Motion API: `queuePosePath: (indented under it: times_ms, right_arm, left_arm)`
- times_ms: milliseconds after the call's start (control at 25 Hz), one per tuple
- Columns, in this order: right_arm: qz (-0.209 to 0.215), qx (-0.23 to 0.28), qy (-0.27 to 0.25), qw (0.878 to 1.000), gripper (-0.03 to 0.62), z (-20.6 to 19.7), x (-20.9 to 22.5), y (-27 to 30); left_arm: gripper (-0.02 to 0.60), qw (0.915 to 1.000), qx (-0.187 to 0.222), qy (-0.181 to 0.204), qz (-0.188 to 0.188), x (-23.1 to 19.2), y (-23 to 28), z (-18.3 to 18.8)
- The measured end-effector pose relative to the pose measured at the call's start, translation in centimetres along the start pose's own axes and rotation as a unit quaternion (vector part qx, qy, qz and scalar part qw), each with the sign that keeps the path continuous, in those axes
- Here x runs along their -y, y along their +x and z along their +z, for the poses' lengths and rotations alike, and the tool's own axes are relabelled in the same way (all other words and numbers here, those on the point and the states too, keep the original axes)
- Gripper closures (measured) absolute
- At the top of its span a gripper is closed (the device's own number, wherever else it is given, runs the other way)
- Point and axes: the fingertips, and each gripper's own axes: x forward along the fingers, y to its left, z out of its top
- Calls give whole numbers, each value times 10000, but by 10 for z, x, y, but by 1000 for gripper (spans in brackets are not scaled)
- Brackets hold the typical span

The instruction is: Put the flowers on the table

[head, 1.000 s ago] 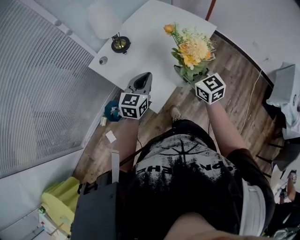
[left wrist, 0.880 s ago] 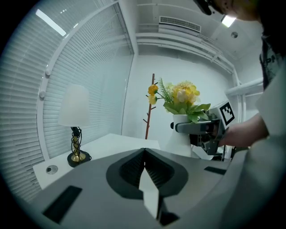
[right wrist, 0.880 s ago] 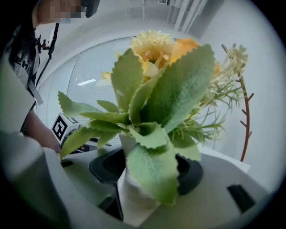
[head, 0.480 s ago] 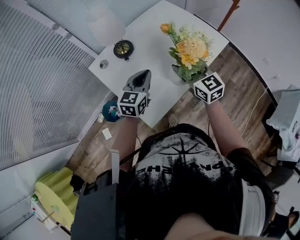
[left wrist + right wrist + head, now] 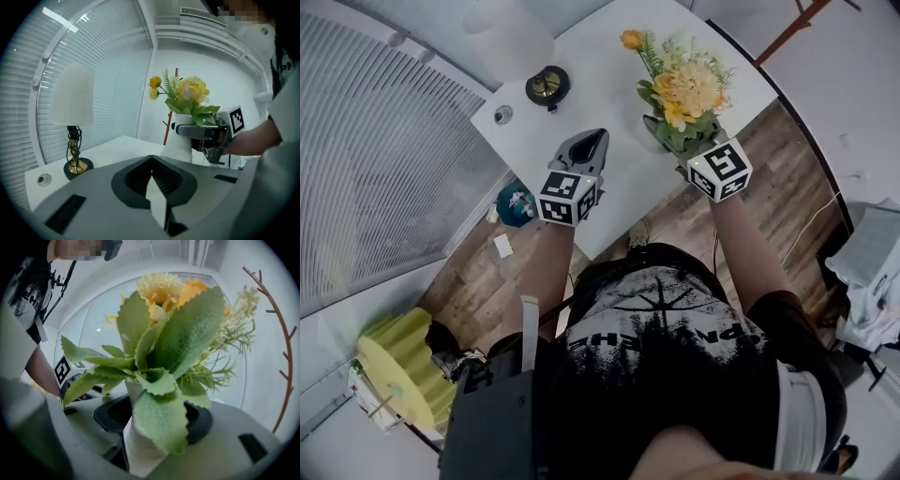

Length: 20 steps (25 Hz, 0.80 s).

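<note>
The flowers (image 5: 684,89) are yellow and orange with green leaves, standing in a white ribbed vase (image 5: 180,143). My right gripper (image 5: 673,148) is shut on the vase, its jaws on either side of the vase body (image 5: 140,446), and leaves fill the right gripper view. The vase is upright over the white table (image 5: 581,89), near its front right edge. Whether its base touches the top is hidden. My left gripper (image 5: 594,142) hovers over the table to the vase's left, jaws shut (image 5: 151,161) with nothing held.
A lamp with a brass base (image 5: 546,84) and a white shade (image 5: 511,28) stands at the table's back left, with a small round disc (image 5: 502,114) beside it. A blue object (image 5: 517,204) and a yellow-green object (image 5: 398,361) lie on the wood floor. A coat rack (image 5: 276,357) stands to the right.
Both grippers have moved forward over the table. The vase of flowers has gone with the right gripper, from the table's edge to further over the top.
</note>
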Motion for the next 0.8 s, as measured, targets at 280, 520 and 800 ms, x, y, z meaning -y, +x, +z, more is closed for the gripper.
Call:
queuePosePath:
  times_ms: [280, 520, 800]
  right_arm:
    - [219, 161, -4, 9996, 345, -9, 21, 33]
    - [251, 222, 101, 9994, 345, -31, 34, 58]
    - [358, 149, -35, 9992, 345, -51, 41, 82]
  left_arm:
    - [569, 9996, -229, -121, 127, -17, 25, -14]
    - [569, 9992, -331, -138, 169, -29, 37, -19]
    - [569, 9985, -423, -244, 250, -41, 43, -29]
